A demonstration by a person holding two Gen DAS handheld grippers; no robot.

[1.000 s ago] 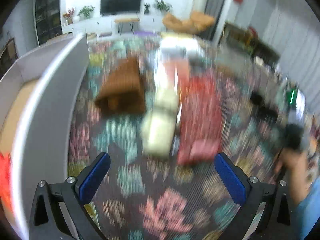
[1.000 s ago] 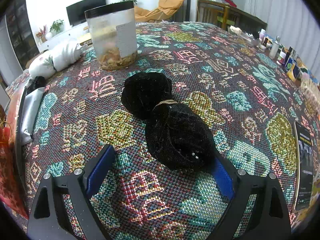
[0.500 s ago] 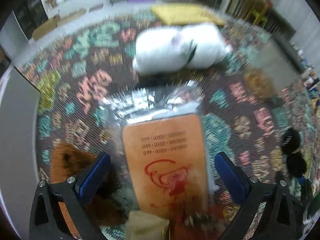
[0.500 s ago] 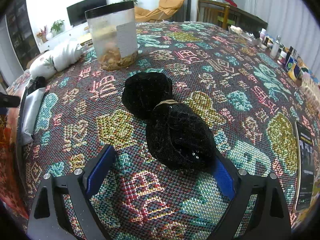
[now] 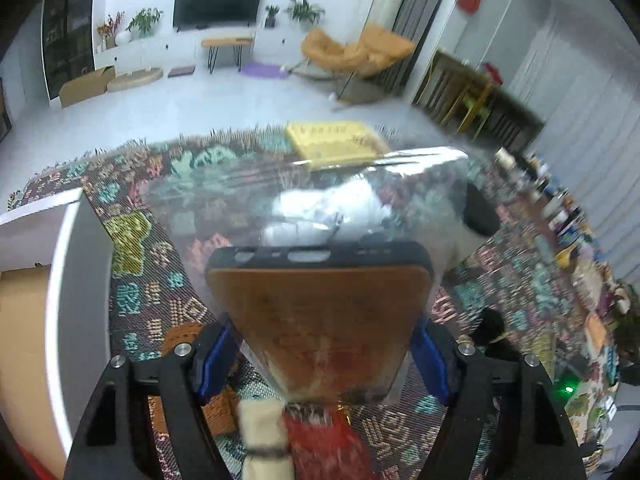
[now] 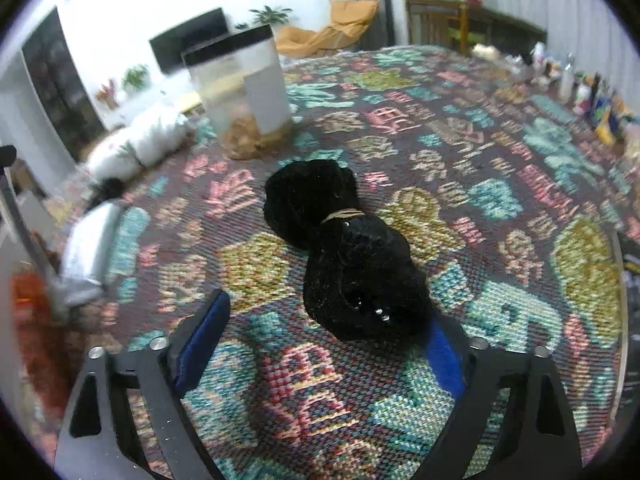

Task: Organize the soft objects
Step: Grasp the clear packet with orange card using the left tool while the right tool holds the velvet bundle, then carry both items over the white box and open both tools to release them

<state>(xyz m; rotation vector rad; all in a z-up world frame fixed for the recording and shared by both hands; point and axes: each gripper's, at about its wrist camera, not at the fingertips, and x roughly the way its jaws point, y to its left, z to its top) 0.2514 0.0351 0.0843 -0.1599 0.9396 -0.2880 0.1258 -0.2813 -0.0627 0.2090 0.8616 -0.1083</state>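
My left gripper (image 5: 320, 356) has its jaws closing on an orange phone case (image 5: 320, 312) sealed in a clear plastic bag. Both blue pads press its sides and it hangs above the patterned cloth. Below it lie a brown soft piece (image 5: 180, 344), a cream roll (image 5: 264, 432) and a red item (image 5: 324, 440). A white soft bundle (image 5: 320, 216) shows through the bag. My right gripper (image 6: 320, 340) stands open around the near end of a black fuzzy bundle (image 6: 352, 264) tied with a band. Its right pad touches the bundle and its left pad stands well apart.
A grey-walled box (image 5: 76, 280) stands at the left of the table. A clear tub with a black lid (image 6: 244, 96) sits behind the black bundle, beside the white bundle (image 6: 140, 144). Several small bottles (image 6: 592, 96) line the right edge. A yellow flat item (image 5: 332, 140) lies at the far edge.
My left gripper travelled from above the brown, cream and red items to the bagged phone case, narrowed its jaws onto it and raised it. The right gripper's jaws look as wide as before.
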